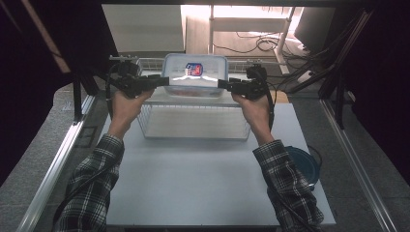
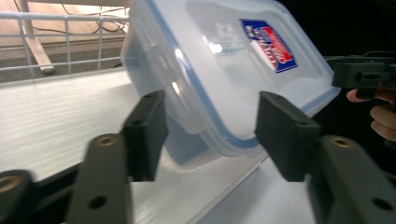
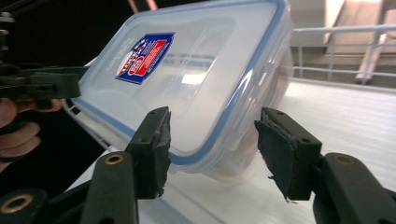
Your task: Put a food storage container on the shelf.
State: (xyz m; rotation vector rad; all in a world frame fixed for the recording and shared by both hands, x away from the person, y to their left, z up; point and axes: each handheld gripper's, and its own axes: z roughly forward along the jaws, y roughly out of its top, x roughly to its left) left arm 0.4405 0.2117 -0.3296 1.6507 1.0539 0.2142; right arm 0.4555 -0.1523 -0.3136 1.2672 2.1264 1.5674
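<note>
A clear plastic container (image 1: 196,72) with a blue-sealed lid and a red and blue label sits tilted over the far part of a wire basket (image 1: 193,133), lid facing me. My left gripper (image 1: 164,81) is at its left end and my right gripper (image 1: 223,84) at its right end. In the left gripper view the jaws stand apart around a corner of the container (image 2: 224,60), and the left gripper (image 2: 212,130) is open. The right gripper (image 3: 212,140) is likewise open around the opposite corner of the container (image 3: 196,70). The container's lower edge rests on a white surface.
The basket stands on a white table (image 1: 193,193). A dark blue round object (image 1: 302,162) lies at the table's right edge beside the right sleeve. Metal rails run along both sides, and cables lie on the floor behind the basket.
</note>
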